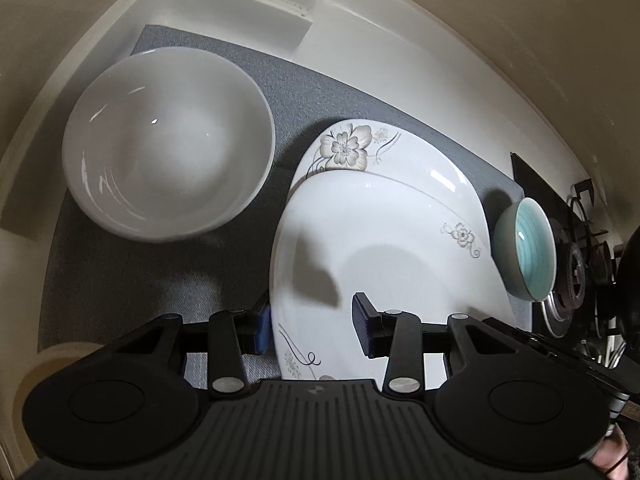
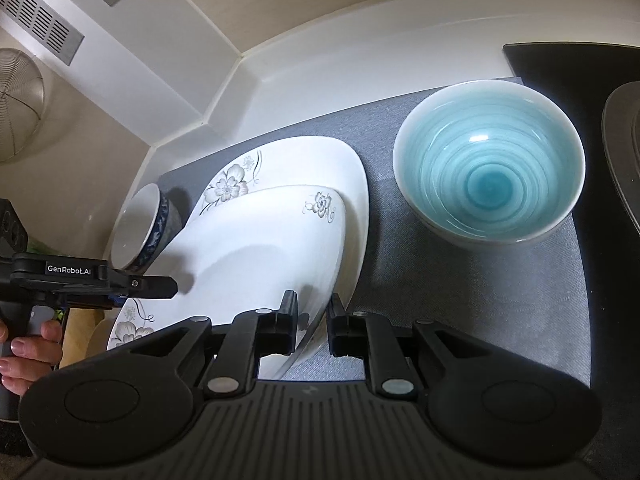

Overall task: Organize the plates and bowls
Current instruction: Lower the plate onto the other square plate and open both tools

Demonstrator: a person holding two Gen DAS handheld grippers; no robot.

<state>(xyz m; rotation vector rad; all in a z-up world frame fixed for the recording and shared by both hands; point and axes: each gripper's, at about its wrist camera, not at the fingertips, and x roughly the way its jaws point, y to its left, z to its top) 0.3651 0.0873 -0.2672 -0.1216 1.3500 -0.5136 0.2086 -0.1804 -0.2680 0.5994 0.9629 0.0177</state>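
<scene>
Two white flowered plates lie stacked on a grey mat. The upper plate rests tilted over the lower plate. My left gripper straddles the upper plate's left rim, one finger under it and one over the inside, shut on it. My right gripper is shut on the same plate's near right rim. A large white bowl with a blue-patterned outside stands left of the plates. A teal bowl stands to their right.
The mat lies in a white counter corner closed in by cream walls. A black gas stove borders the mat on the right, with a grey pan on it. A person's hand holds the left gripper.
</scene>
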